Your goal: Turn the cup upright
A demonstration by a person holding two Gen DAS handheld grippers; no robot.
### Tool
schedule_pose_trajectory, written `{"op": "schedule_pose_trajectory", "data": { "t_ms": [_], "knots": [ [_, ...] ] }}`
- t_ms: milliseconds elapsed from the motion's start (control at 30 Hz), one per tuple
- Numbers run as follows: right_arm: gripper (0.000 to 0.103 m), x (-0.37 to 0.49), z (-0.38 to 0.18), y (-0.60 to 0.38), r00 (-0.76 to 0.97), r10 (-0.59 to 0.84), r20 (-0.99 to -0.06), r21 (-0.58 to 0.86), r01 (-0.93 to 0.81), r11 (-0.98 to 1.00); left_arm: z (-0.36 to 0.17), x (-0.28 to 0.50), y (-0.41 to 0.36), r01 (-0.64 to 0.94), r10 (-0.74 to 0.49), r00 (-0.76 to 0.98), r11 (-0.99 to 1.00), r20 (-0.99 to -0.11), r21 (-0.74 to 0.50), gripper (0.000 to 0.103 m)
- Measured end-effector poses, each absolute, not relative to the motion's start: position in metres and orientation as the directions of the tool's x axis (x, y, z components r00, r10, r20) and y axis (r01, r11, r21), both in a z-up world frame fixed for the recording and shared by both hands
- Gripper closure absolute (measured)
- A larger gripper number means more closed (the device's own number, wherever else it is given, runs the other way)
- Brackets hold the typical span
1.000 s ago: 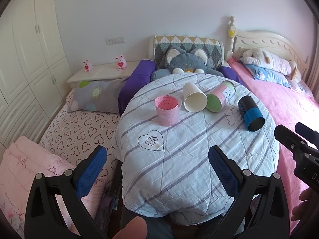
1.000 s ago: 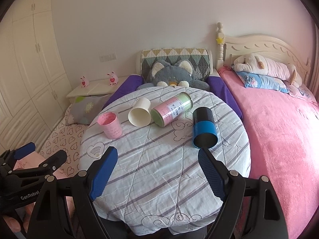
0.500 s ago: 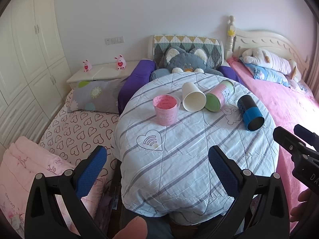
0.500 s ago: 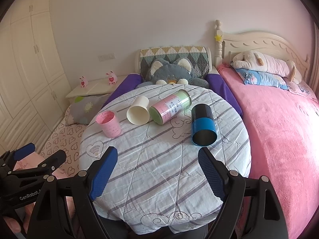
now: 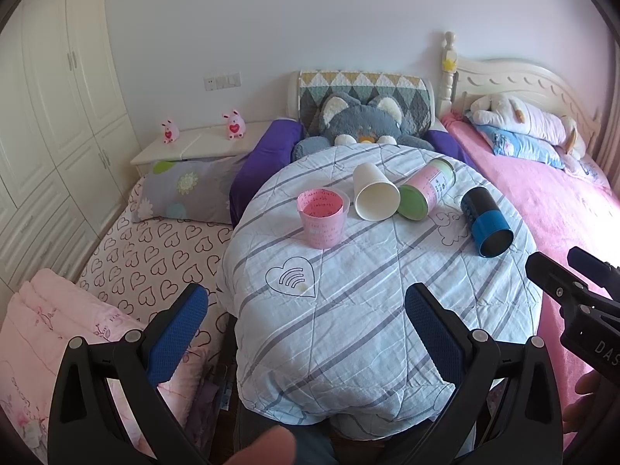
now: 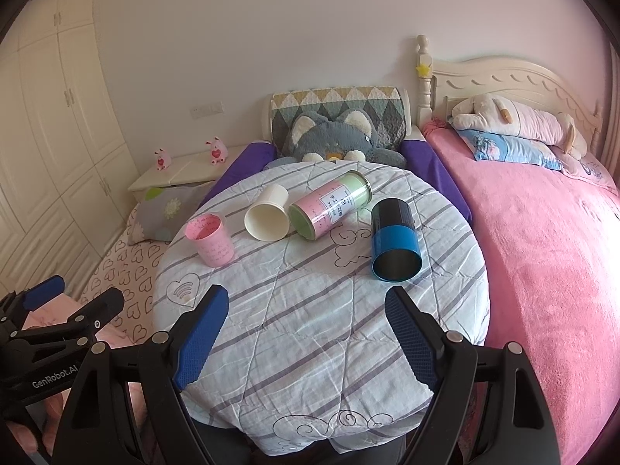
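A round table under a striped quilt [image 5: 348,294] [image 6: 310,310] carries several cups. A pink cup [image 5: 322,217] [image 6: 211,238] stands upright at the left. A white cup [image 5: 374,192] [image 6: 267,215], a pink-and-green can [image 5: 426,192] [image 6: 331,203] and a black-and-blue cup [image 5: 486,221] [image 6: 393,240] lie on their sides, mouths toward me. My left gripper [image 5: 306,321] is open and empty at the table's near left edge. My right gripper [image 6: 306,321] is open and empty, just short of the blue cup.
A grey cat plush [image 5: 362,124] sits behind the table. A pink bed [image 6: 542,252] with pillows lies to the right. A heart-print mattress [image 5: 155,252] and folded pink blanket [image 5: 46,329] lie to the left. A white nightstand [image 5: 201,143] and wardrobe [image 5: 50,97] stand at the far left.
Both grippers have drifted slightly closer to the table. The cups have not moved. Both stay open.
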State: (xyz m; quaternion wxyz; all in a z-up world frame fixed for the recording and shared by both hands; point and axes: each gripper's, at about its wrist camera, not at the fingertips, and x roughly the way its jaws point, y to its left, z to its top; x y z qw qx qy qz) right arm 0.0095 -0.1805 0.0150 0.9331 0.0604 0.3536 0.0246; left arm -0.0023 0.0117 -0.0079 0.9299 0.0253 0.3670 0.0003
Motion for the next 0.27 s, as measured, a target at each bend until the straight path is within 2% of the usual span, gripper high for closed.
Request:
{"op": "schedule_pose_trajectory", "data": {
  "t_ms": [267],
  "knots": [
    [0.019, 0.0122, 0.0112, -0.1814, 0.741, 0.091, -0.666, 0.135, -0.001, 0.991, -0.0049, 0.0013, 0.0118, 0.02, 0.016, 0.729, 0.999, -0.684, 0.045, 0.0]
  ]
}}
